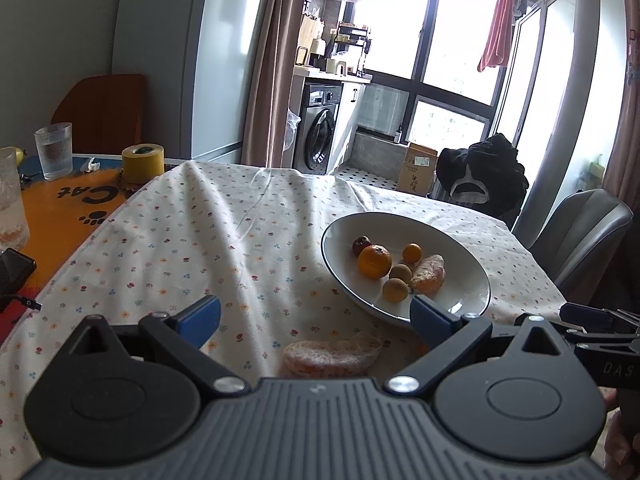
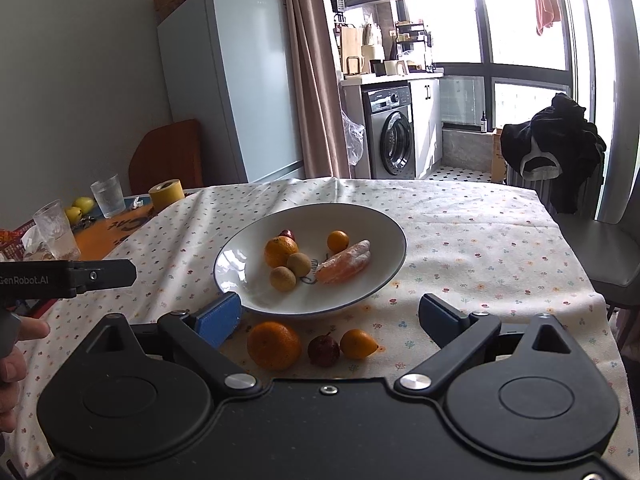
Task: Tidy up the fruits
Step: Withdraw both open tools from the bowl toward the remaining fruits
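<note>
A white plate [image 1: 460, 276] [image 2: 380, 228] on the flowered tablecloth holds an orange [image 1: 374, 261] [image 2: 281, 251], a small kumquat [image 1: 412, 253] [image 2: 338, 241], two brown longans [image 2: 298, 264], a dark red fruit [image 1: 361, 245] and a peeled orange piece [image 1: 430, 274] [image 2: 344, 266]. My left gripper [image 1: 316, 316] is open above another peeled orange piece [image 1: 332, 356] lying on the cloth. My right gripper [image 2: 330, 314] is open over an orange [image 2: 274, 345], a dark red fruit [image 2: 324, 350] and a kumquat [image 2: 358, 344] in front of the plate.
Left of the cloth, an orange mat carries a ribbed glass [image 1: 54, 150] [image 2: 107, 195], a yellow tape roll [image 1: 143, 162] [image 2: 166, 193] and a second glass [image 2: 56, 230]. A grey chair [image 1: 580, 232] stands at the right edge. The left gripper's body [image 2: 68, 276] shows in the right view.
</note>
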Demonstrator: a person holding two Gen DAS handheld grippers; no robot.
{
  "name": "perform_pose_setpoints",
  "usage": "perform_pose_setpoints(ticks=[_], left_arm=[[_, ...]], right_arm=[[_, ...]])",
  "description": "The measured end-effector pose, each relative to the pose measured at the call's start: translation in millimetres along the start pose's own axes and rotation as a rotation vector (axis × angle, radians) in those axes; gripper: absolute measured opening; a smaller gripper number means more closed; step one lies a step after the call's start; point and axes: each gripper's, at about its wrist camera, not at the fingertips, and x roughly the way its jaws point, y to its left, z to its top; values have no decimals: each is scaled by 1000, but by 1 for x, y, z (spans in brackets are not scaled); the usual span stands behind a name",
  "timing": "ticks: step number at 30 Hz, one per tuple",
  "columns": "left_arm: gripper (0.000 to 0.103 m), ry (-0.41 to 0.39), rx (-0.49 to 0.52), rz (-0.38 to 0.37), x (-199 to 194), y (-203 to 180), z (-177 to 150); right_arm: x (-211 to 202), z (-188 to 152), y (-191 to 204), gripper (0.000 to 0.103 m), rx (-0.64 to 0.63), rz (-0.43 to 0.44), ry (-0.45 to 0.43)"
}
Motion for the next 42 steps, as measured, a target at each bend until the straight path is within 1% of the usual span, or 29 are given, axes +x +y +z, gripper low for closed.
perform_pose_setpoints(ticks=[3,7,15,17,27,36,39,42], left_arm=[[100,-8,0,9,-8,0,0],[100,-16,2,4,-17,-1,-3],[100,-21,4,-5,-27,0,-7],[100,-18,-9,-6,-28,2,-8],[100,5,-41,9,-24,12,-13],[100,33,-33,3,-13,8,-20],[100,48,-25,4,-7,7,-24],[100,56,-28,4,1,7,-26]], right_arm=[[-7,0,1,96,1,1,-7],[-15,-1,1,96,7,2,-12],[-23,-5,2,96,10,1,-16],[-25,-7,1,97,14,-3,-11],[-24,-14,-2,97,39,-6,17],[-16,-20,-4,96,48,0,44],[-11,-22,-5,95,50,9,53],[-4,-24,-5,86,49,32,71]])
